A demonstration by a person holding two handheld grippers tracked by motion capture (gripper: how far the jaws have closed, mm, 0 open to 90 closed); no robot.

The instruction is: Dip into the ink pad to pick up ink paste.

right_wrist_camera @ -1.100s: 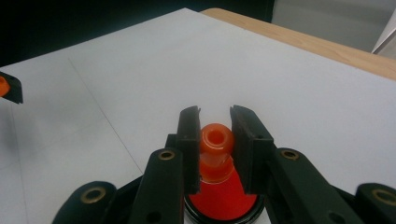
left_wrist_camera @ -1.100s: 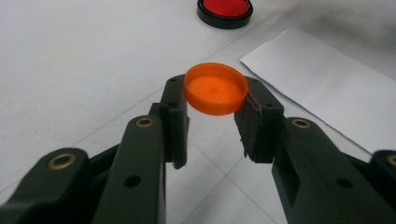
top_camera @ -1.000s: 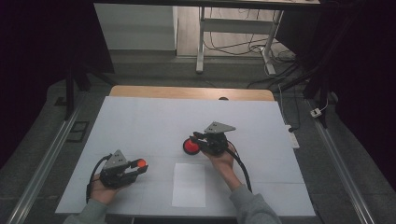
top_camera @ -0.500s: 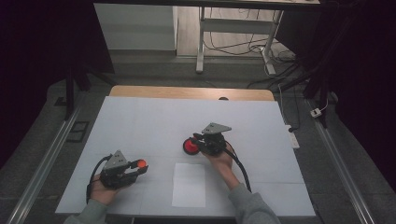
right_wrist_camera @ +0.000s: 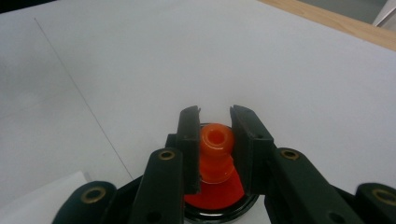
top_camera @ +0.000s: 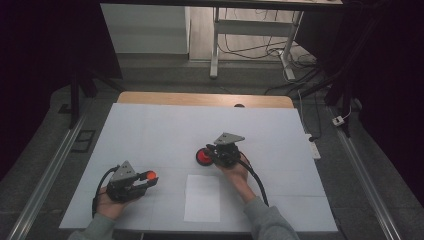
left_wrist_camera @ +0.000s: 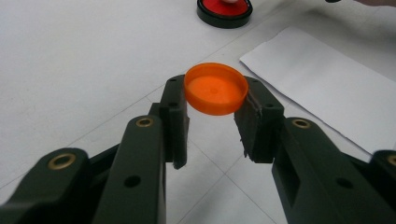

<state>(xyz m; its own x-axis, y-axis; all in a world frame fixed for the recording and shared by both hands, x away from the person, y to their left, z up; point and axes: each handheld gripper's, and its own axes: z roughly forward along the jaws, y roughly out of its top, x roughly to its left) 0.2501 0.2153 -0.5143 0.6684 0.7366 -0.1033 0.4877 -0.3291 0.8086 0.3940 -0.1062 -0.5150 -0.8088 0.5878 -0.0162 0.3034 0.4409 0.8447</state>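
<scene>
Left gripper grasps orange cap by its rim, lifted clear, likely parked out of the way. Right gripper clenched on orange stamp handle, stamp standing on red ink pad, probably inking. Blank paper sheet lies just nearside, awaiting the print. White table cover, wooden far edge; dim room, cables on floor

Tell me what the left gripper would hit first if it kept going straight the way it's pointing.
Probably the red ink pad ahead: the left gripper, holding the orange cap, points roughly at it over bare table, though depth is hard to judge.
</scene>
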